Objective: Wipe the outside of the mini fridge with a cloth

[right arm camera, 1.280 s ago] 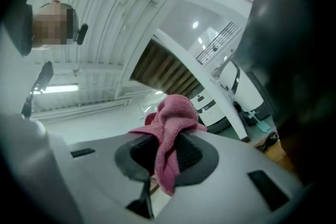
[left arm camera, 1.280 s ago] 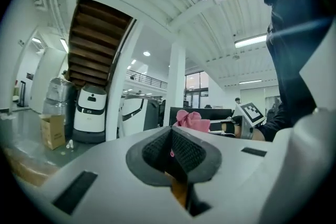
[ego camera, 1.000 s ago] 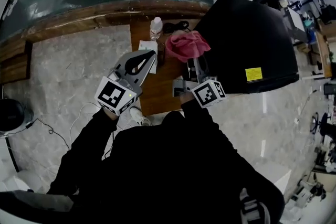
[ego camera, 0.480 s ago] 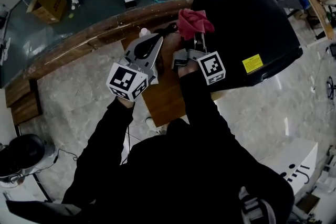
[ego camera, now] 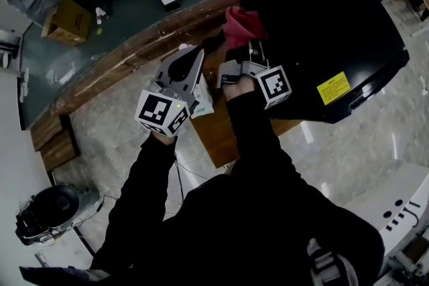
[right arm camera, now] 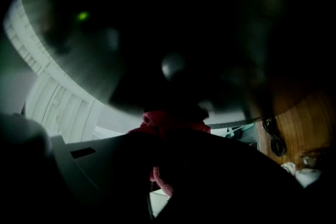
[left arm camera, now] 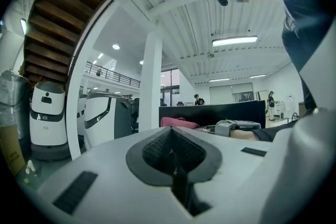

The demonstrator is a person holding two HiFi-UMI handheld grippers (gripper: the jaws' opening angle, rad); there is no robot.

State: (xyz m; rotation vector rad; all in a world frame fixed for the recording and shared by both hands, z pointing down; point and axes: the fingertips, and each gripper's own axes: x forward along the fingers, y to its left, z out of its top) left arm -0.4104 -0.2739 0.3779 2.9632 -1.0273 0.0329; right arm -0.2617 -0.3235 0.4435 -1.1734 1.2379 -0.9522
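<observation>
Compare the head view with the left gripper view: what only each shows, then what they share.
Head view only: the yellow label on the black mini fridge, a cardboard box on the floor. Left gripper view only: a wooden staircase, a ceiling light. Both: the black mini fridge, the pink cloth and the right gripper.

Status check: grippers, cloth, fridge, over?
Left gripper shut, empty, held beside. Right gripper shut on pink cloth at mini fridge left edge; contact unclear. Black cable on table nearby.
</observation>
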